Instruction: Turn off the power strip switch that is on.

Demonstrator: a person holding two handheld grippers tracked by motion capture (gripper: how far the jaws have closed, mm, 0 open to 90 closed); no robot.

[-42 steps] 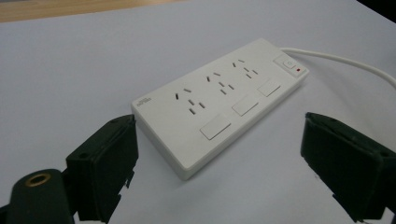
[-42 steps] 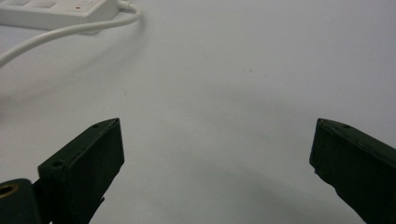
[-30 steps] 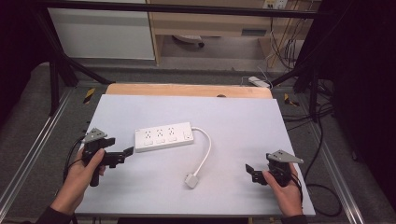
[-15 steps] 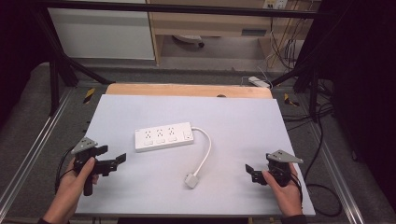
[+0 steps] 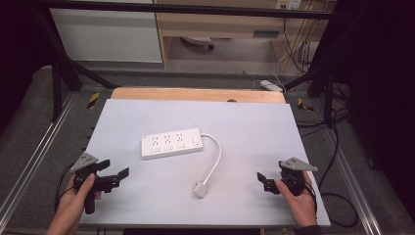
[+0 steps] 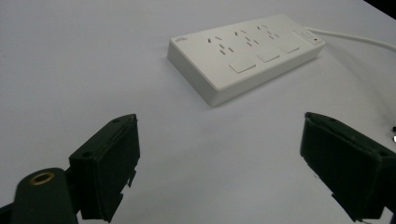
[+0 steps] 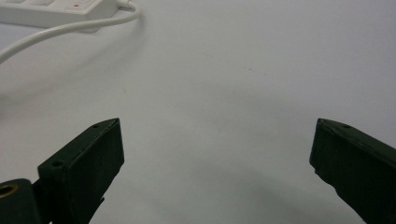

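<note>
1. left tongs (image 5: 117,177) spread wide, empty, near table's (image 5: 254,122) front-left edge.
2. right tongs (image 5: 262,179) spread, empty, front-right.
3. power strip (image 5: 171,143) mid-table; plug (image 5: 199,189) lies between both tongs.
4. risk: grabbing the cord (image 5: 215,159) may drag the strip sideways.

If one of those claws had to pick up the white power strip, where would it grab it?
Probably across the power strip body's narrow width, coming down from above near its middle. It lies flat on the table, long and slim, so open jaws should span its two long sides. The left gripper sits nearer, open and empty. Avoid the end where the cord leaves.
</note>
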